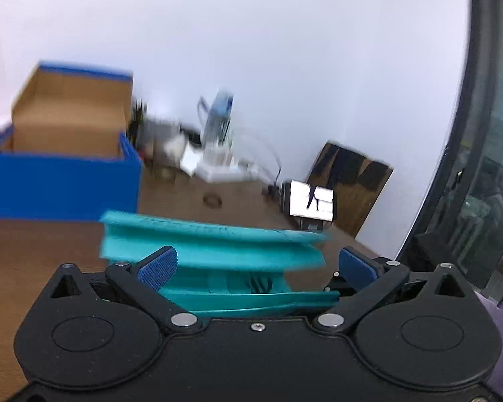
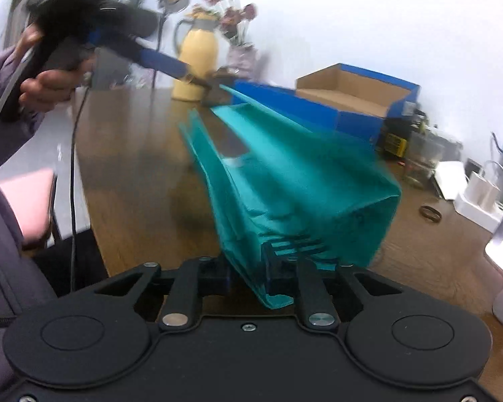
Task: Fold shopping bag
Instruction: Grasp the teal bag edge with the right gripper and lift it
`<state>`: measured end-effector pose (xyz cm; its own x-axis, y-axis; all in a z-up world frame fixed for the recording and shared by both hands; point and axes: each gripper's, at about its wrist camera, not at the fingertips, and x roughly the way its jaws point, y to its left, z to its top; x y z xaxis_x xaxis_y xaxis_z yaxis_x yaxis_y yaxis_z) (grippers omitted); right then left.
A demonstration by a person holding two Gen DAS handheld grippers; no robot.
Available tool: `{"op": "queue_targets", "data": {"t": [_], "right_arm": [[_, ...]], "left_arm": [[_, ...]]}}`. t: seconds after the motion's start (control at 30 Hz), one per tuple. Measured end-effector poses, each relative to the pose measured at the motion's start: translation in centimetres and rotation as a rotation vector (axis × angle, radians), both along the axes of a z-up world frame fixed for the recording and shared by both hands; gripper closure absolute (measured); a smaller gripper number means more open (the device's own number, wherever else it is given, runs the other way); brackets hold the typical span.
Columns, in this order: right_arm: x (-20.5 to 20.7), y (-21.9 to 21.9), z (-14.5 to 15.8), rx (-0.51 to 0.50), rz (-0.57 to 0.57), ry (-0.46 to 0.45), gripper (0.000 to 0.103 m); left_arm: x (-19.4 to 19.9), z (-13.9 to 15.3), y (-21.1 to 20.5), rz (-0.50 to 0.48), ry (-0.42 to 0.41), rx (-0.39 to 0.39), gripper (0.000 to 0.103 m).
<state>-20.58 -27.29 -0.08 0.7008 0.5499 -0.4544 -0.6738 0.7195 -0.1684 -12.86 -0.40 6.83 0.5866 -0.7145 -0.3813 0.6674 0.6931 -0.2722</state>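
Between both grippers, teal bag (image 2: 285,174) stretches lengthwise, seemingly airborne.

Black grippers, blue ribbed fingers (image 1: 157,268); purple sleeve (image 2: 0,77).

Teal cloth bag (image 2: 295,181), glossy wooden table (image 2: 141,181)

- My left gripper (image 1: 256,266) has its blue-padded fingers (image 1: 159,266) spread wide apart; the teal shopping bag (image 1: 214,248) lies between and beyond them, blurred; I cannot tell whether either pad touches it
- The bag sits over the brown wooden table (image 1: 33,268)
- A blue cardboard box (image 1: 60,181) stands left, open, brown inside
- Blurred clutter sits by the white wall (image 1: 285,50); a dark board (image 1: 352,181) leans there
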Motion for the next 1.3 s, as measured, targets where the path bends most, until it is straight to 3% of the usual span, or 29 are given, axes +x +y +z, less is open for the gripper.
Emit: {"op": "queue_targets", "data": {"t": [0.1,0.27,0.5,0.63,0.7,0.73,0.8,0.9,1.0,1.03,1.17,1.3], "right_arm": [[-0.4,0.1,-0.2,-0.025,0.026,-0.011,0.089],[-0.1,-0.4,-0.2,0.004,0.06,0.01,0.09],[0.3,-2.2,0.4,0.13,0.209,0.126,0.096],[1.1,-3.9,0.3,0.198,0.236,0.181,0.096],[1.3,-4.4,0.3,0.212,0.25,0.199,0.096],[1.4,-4.6,0.2,0.219,0.256,0.206,0.096],[1.6,-5.0,0.1,0.226,0.264,0.22,0.096],[2.1,-4.6,0.0,0.179,0.267,0.245,0.096],[2.2,-4.3,0.5,0.123,0.277,0.246,0.096],[2.2,-4.2,0.7,0.101,0.281,0.242,0.096],[2.1,-3.6,1.6,-0.012,0.307,0.225,0.095],[1.4,-2.1,1.9,-0.138,0.361,0.213,0.095]], "left_arm": [[1.5,-1.4,-2.7,0.04,0.036,0.064,0.0],[2.3,-3.2,-3.6,0.045,0.085,0.133,0.0],[1.5,-0.8,-0.7,0.05,0.103,0.027,0.0],[1.2,0.0,3.4,0.254,0.051,0.019,0.0],[2.5,-0.7,5.3,0.397,0.116,0.031,0.0],[3.5,-1.5,5.8,0.401,0.18,0.028,0.0],[5.8,-3.3,6.3,0.328,0.335,0.013,0.0],[7.3,-4.5,5.7,0.109,0.445,-0.125,0.0],[7.9,-3.9,4.3,-0.078,0.437,-0.192,0.0],[7.9,-3.4,3.9,-0.101,0.422,-0.192,0.0],[7.8,-1.9,2.8,-0.139,0.355,-0.168,0.0],[7.8,-1.5,3.0,-0.167,0.346,-0.217,0.0]]}}
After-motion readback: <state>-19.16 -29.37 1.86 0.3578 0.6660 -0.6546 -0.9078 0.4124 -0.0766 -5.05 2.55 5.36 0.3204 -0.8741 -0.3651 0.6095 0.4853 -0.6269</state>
